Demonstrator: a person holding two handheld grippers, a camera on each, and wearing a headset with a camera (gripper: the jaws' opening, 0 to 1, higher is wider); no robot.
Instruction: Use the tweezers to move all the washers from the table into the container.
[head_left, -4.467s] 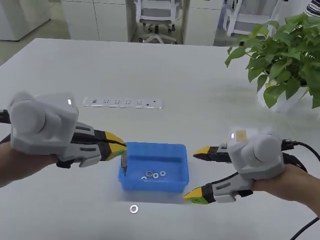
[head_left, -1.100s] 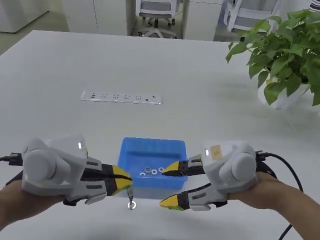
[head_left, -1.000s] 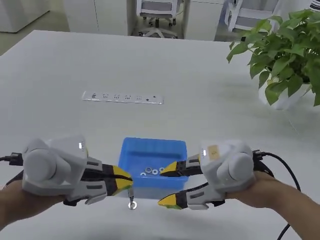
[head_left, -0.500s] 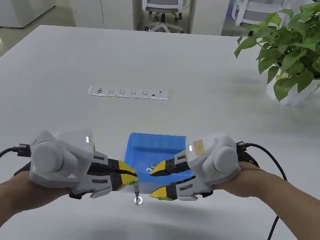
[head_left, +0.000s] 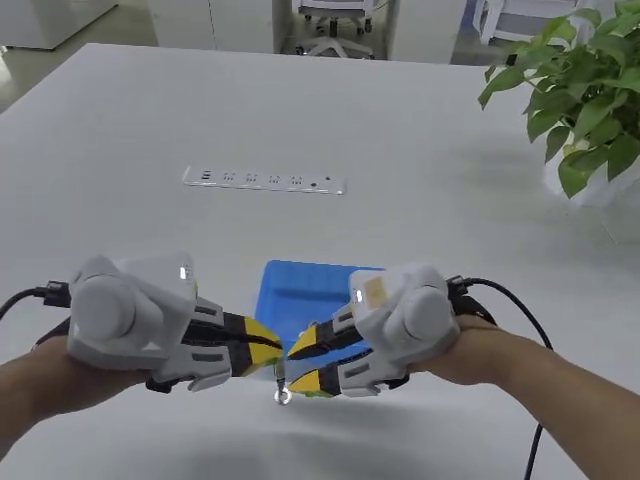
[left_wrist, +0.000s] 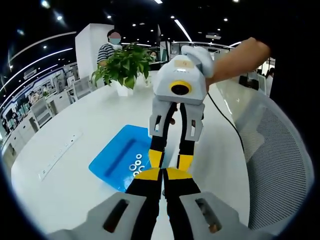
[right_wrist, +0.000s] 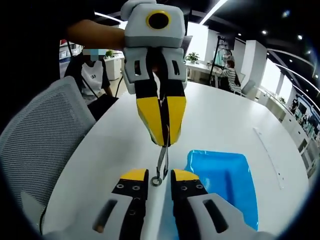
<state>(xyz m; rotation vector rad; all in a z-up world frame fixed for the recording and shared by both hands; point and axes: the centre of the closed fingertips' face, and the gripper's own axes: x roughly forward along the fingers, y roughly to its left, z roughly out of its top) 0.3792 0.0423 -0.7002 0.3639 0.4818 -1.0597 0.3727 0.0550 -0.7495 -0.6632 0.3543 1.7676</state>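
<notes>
My left gripper (head_left: 272, 350) is shut on a pair of thin metal tweezers (right_wrist: 163, 155) that point down at a single washer (head_left: 284, 396) on the white table, just in front of the blue container (head_left: 300, 272). In the right gripper view the tweezer tips sit at the washer (right_wrist: 157, 181). My right gripper (head_left: 300, 365) faces the left one; its jaws stand narrowly open on either side of the tweezer tips (right_wrist: 160, 175), without touching them. A few washers (left_wrist: 136, 165) lie inside the container (left_wrist: 112, 160).
A white power strip (head_left: 263, 181) lies further back on the table. A potted plant (head_left: 580, 90) stands at the far right. A mesh office chair (right_wrist: 45, 135) is beside the table's near edge. A cable (head_left: 510, 300) trails from the right gripper.
The left gripper came down from over the container to the washer on the table. The right gripper moved left until its jaws flank the tweezer tips, and they narrowed.
</notes>
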